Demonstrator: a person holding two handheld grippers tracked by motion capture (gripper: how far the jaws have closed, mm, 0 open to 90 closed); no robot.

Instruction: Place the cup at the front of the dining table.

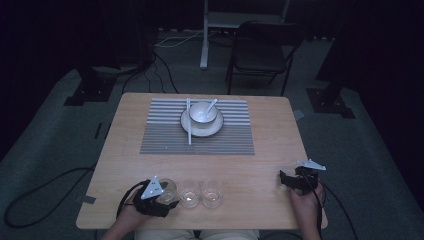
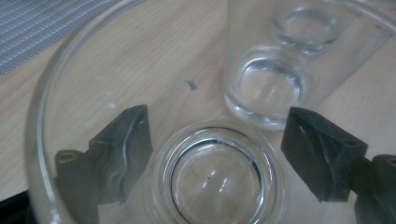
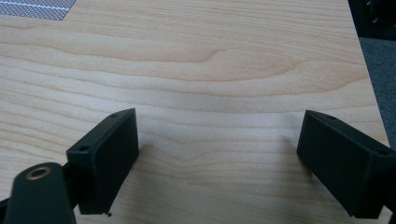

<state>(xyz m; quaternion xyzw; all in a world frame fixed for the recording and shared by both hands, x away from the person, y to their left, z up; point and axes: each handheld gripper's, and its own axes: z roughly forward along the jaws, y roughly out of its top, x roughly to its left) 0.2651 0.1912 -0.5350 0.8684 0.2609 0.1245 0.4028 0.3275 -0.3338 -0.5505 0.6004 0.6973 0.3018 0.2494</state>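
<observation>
Wooden table [image 1: 260,150] carries three glasses in a row at the lower centre of the high view. Left gripper [image 2: 215,144] jaws are spread around the leftmost glass [image 2: 215,177], one either side. Right gripper [image 3: 217,158] jaws are spread over bare wood at lower right.

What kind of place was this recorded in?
Probably a dim recording studio or lab, not a home: a small wooden table laid with a striped placemat, cables across grey carpet, a folding chair, and dark stand bases beside it.

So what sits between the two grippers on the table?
In the high view, two clear glasses, then bare wood, separate the left gripper from the right gripper.
</observation>
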